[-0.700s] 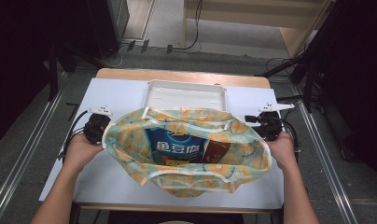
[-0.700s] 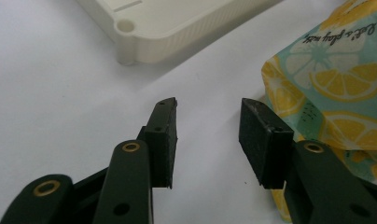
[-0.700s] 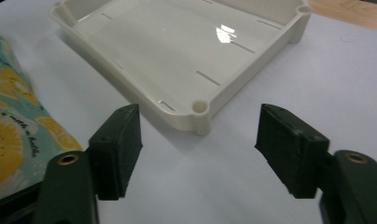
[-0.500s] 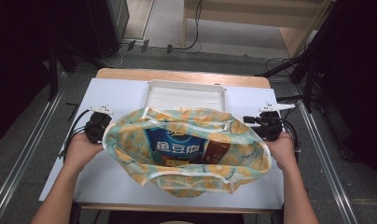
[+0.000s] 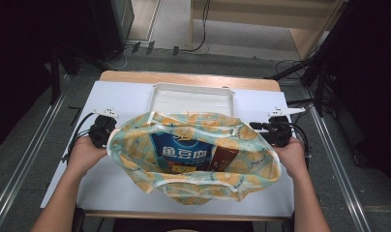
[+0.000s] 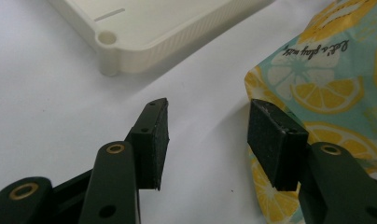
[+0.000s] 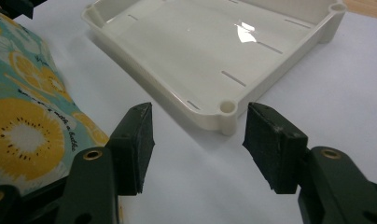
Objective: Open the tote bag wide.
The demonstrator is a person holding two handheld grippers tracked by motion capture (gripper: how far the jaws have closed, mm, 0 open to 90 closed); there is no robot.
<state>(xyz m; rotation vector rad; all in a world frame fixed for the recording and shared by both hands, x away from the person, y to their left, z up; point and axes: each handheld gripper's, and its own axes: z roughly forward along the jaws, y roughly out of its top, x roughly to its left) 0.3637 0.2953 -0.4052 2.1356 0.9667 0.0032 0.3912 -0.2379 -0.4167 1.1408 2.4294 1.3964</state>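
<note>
Left hand-held gripper (image 5: 102,130) jaws apart, right hand-held gripper (image 5: 277,131) likewise — forearms spread wide, both low

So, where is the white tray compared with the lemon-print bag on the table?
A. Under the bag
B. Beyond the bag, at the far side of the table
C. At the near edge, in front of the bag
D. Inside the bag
B: in the high view the white tray lies empty on the white table cover beyond the lemon-print bag, towards the far edge, while the bag lies nearer to the person.
</note>
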